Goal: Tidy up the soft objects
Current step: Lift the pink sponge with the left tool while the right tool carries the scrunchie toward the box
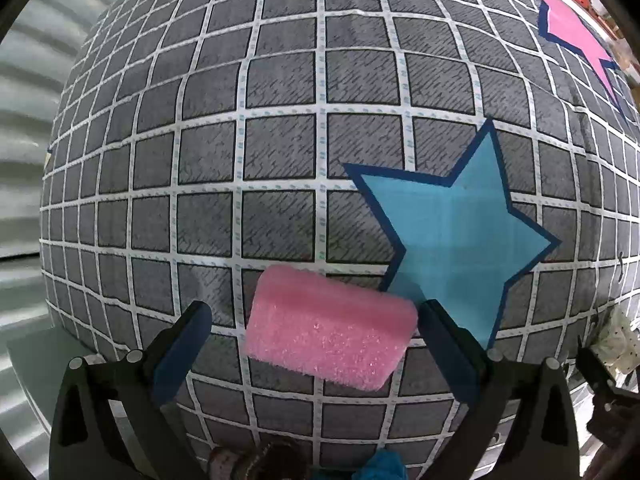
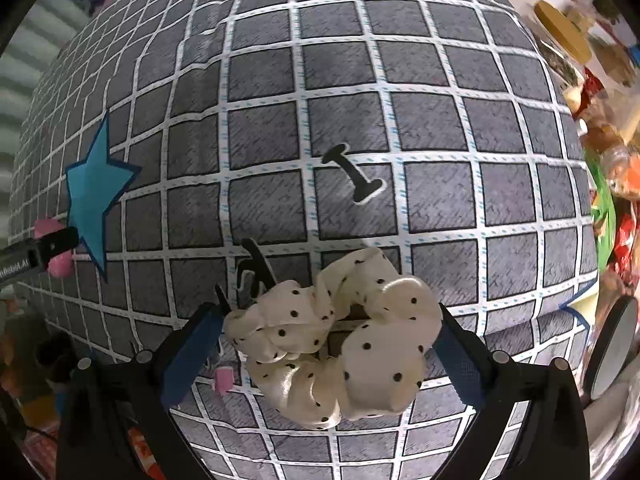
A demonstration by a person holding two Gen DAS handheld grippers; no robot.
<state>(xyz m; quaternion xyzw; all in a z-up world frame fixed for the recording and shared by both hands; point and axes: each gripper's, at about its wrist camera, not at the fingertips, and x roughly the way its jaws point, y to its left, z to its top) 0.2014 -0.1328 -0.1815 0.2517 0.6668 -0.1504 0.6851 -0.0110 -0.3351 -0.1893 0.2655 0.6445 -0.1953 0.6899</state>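
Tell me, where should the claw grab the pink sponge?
Probably across its short width, coming straight down from above. The pink sponge lies flat on the checked cloth, already between the open left claw fingers, beside the blue star.

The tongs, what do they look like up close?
Both pairs look alike. The left tongs and the right tongs have black plastic arms with round silver screws near the base. Each finger carries a flat dark blue pad on its inner side. No cables or sleeves show.
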